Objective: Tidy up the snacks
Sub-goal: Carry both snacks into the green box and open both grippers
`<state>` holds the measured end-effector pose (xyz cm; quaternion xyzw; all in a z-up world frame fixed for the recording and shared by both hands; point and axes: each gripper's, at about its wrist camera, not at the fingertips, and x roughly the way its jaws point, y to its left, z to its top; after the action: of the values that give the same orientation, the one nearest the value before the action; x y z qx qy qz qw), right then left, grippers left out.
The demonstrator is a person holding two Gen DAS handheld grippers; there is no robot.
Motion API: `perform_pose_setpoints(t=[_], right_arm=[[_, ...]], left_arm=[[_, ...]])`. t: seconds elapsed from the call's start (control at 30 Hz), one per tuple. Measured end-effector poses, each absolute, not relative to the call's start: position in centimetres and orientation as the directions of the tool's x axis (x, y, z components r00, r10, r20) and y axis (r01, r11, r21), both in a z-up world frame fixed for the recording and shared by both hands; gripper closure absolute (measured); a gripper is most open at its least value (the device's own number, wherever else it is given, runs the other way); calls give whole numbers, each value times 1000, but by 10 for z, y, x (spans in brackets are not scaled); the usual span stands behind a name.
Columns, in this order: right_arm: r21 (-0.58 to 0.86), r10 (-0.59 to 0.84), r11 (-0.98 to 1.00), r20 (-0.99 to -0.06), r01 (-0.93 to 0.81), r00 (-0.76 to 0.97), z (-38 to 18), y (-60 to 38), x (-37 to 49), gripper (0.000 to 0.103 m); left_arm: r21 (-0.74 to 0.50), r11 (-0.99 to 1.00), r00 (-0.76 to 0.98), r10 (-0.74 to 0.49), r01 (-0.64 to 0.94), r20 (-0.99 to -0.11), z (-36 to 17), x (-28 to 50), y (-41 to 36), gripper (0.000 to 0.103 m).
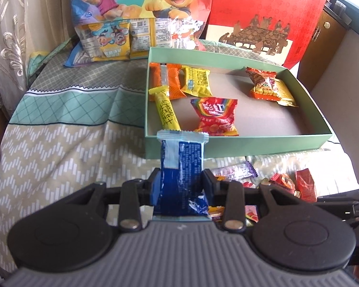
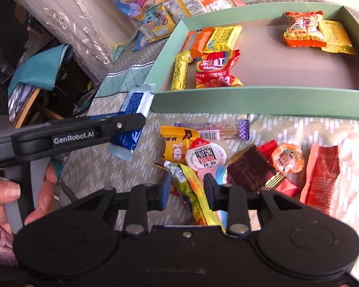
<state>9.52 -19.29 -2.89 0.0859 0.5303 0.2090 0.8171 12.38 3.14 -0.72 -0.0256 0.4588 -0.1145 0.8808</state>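
My left gripper (image 1: 180, 179) is shut on a blue snack packet (image 1: 182, 157), held upright just before the front wall of a pale green box (image 1: 239, 143). The right wrist view shows that gripper (image 2: 131, 122) from the side with the blue packet (image 2: 134, 102) near the box's left front corner (image 2: 160, 95). Inside the box lie a red Skittles bag (image 1: 215, 117), a yellow cheese stick (image 1: 166, 110) and orange and yellow packets. My right gripper (image 2: 187, 181) is open over a pile of loose snacks (image 2: 227, 162). A yellow-green packet (image 2: 196, 191) lies between its fingers, not pressed.
A cartoon-dog snack bag (image 1: 131, 12) and a red gift box (image 1: 263, 12) stand behind the green box. A lace curtain (image 1: 12, 35) hangs at the left. A patterned cloth (image 1: 59, 143) covers the table. A person's hand (image 2: 7, 196) grips the left gripper's handle.
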Motion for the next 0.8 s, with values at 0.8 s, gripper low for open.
perform_pose_setpoints(t=[0.8], right_arm=[[343, 419, 903, -837, -261, 351, -38, -185, 110, 79]], left_arm=[[-162, 973, 553, -226, 164, -802, -2, 122, 41, 67]])
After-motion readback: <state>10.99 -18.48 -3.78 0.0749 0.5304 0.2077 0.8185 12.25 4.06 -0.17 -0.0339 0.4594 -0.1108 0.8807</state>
